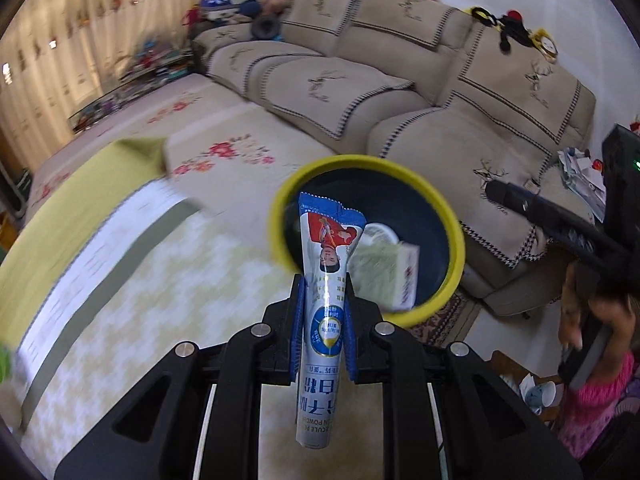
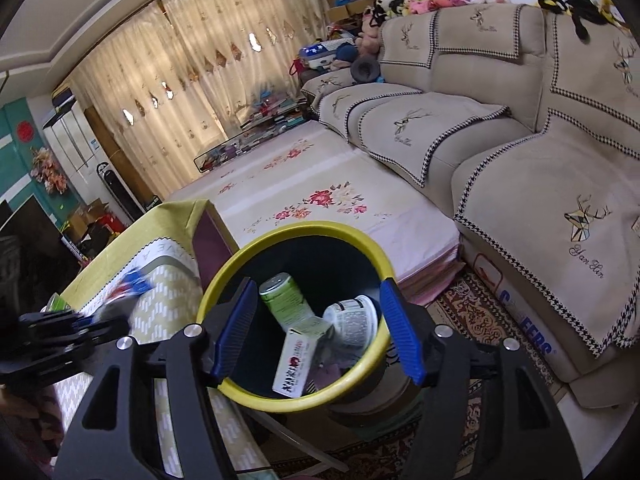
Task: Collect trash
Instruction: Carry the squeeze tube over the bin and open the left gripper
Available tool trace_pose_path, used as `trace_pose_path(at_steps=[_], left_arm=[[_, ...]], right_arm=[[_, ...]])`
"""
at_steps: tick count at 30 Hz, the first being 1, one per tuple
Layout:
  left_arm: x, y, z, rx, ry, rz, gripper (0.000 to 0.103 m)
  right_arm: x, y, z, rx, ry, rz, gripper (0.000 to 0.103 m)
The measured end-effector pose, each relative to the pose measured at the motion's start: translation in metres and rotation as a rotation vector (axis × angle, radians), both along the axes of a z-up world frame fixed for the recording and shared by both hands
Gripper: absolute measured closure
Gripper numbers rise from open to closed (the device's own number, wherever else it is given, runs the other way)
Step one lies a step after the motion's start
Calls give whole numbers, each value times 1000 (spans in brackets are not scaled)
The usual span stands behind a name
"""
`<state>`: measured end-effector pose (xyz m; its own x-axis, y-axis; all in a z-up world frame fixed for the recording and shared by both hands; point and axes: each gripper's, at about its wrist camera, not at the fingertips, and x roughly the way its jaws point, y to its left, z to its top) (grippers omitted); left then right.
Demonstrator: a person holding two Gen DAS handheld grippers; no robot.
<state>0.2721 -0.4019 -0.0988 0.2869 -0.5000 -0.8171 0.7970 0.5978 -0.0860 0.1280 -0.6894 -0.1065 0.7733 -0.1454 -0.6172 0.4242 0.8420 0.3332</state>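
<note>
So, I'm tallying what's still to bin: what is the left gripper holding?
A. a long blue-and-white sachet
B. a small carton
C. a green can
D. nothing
A: the left gripper is shut on the blue-and-white sachet, in front of the yellow-rimmed bin.

Ahead of my right jaws the bin (image 2: 294,316) stands open-mouthed, with a can (image 2: 285,298), tub (image 2: 354,316) and box (image 2: 298,360) filling its floor; its yellow rim rings the way in.

At my two o'clock a beige sofa (image 2: 500,128) fills the room; backlit cream curtains (image 2: 192,80) hang at eleven, patterned rug (image 2: 480,320) below.
</note>
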Motion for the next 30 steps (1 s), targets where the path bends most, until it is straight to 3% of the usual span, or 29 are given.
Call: trace_pose_path(at_steps=[3, 9, 11, 12, 13, 14, 20, 22, 27, 30], left_arm=[[5, -49, -12, 14, 14, -32, 85], [11, -109, -31, 24, 37, -60, 83], [14, -119, -35, 24, 32, -51, 65], [15, -121, -36, 23, 27, -43, 46], [14, -120, -33, 10, 16, -35, 39], [12, -120, -32, 5, 12, -33, 38], [7, -69, -11, -36, -31, 19, 25], [5, -47, -1, -61, -53, 50, 16], [-1, 21, 17, -113, -81, 129, 12], [-6, 83, 28, -150, -116, 215, 9]], right_arm=[[-2, -6, 0, 4, 2, -3, 42], [-7, -19, -1, 4, 3, -27, 42], [-8, -20, -1, 1, 4, -29, 42], [-8, -20, -1, 1, 4, -31, 42], [-8, -20, -1, 0, 5, -32, 42], [-9, -20, -1, -3, 7, -34, 42], [-7, -11, -1, -12, 15, -26, 41], [-4, -4, -1, -22, 23, -14, 41], [12, 23, 1, -47, 46, 41, 41], [23, 47, 4, -68, 55, 88, 41]])
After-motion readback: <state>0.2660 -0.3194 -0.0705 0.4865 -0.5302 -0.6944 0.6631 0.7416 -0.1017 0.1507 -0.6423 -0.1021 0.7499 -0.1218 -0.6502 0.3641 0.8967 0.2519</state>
